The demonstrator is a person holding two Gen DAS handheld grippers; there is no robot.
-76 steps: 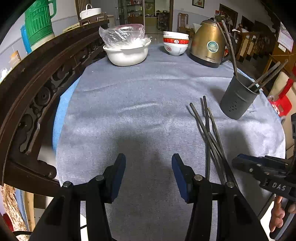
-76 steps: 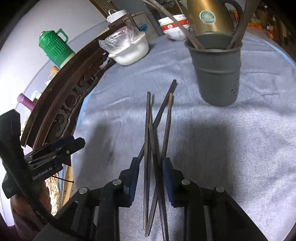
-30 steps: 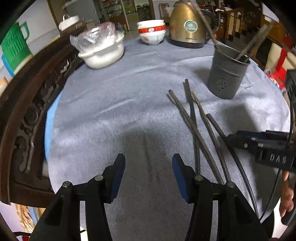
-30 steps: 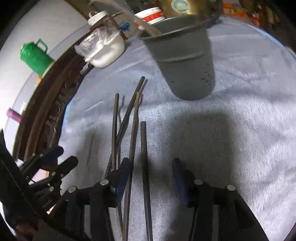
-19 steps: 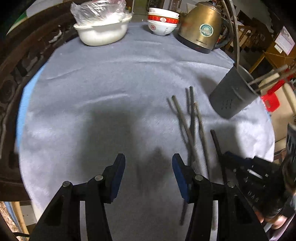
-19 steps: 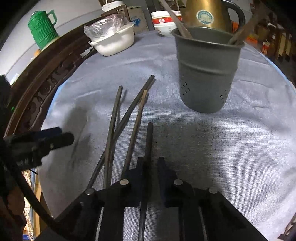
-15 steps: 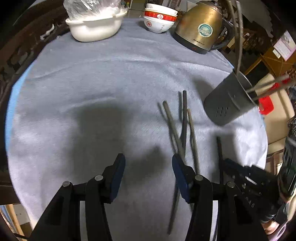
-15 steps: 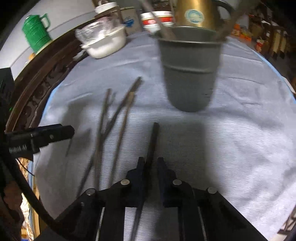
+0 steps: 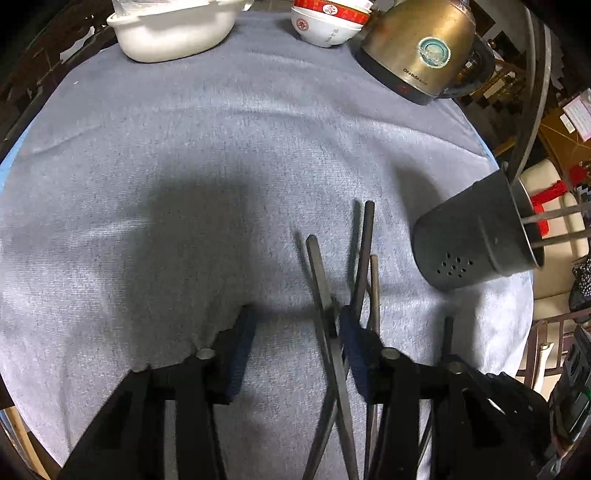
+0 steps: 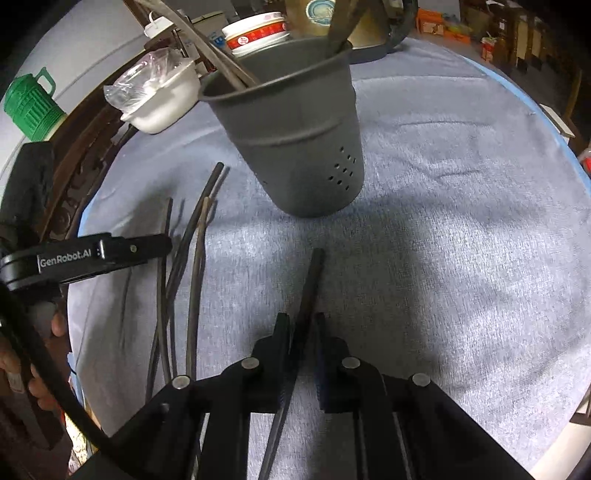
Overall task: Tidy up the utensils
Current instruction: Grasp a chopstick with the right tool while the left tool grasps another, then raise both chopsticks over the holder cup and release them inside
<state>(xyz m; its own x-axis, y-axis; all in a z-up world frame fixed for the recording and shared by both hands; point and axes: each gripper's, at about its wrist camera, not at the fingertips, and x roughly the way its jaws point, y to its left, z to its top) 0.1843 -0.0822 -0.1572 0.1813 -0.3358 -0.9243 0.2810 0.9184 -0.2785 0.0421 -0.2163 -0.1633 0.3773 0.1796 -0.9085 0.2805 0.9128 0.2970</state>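
Task partly done, judging by the layout: the grey holder (image 10: 295, 140) stands upright on the cloth-covered desk (image 10: 461, 221) with several chopsticks (image 10: 221, 62) already leaning out of its rim. Right gripper (image 10: 301, 332) has its fingers pinching one dark chopstick (image 10: 312, 277), which lies along the line of the fingers with its far tip aimed toward the base of the holder, near it but not touching; whether it is lifted clear of the cloth I cannot tell. Three more loose chopsticks (image 9: 364, 258) lie crossed on the cloth, just beside the holder on its left as the right wrist view shows it. Left gripper (image 9: 295, 332) hovers low over that pile, its fingers spread part way and just been closing, with one stick (image 9: 319, 273) passing between them; the blue pads do not look pressed on it yet, so no grip there. Left to do, as I judge it: drop the held chopstick into the holder, then collect the three on the cloth and put them in too. White dish (image 9: 173, 29), bowls (image 9: 325, 22) and kettle (image 9: 417, 48) at the far edge look uninvolved.
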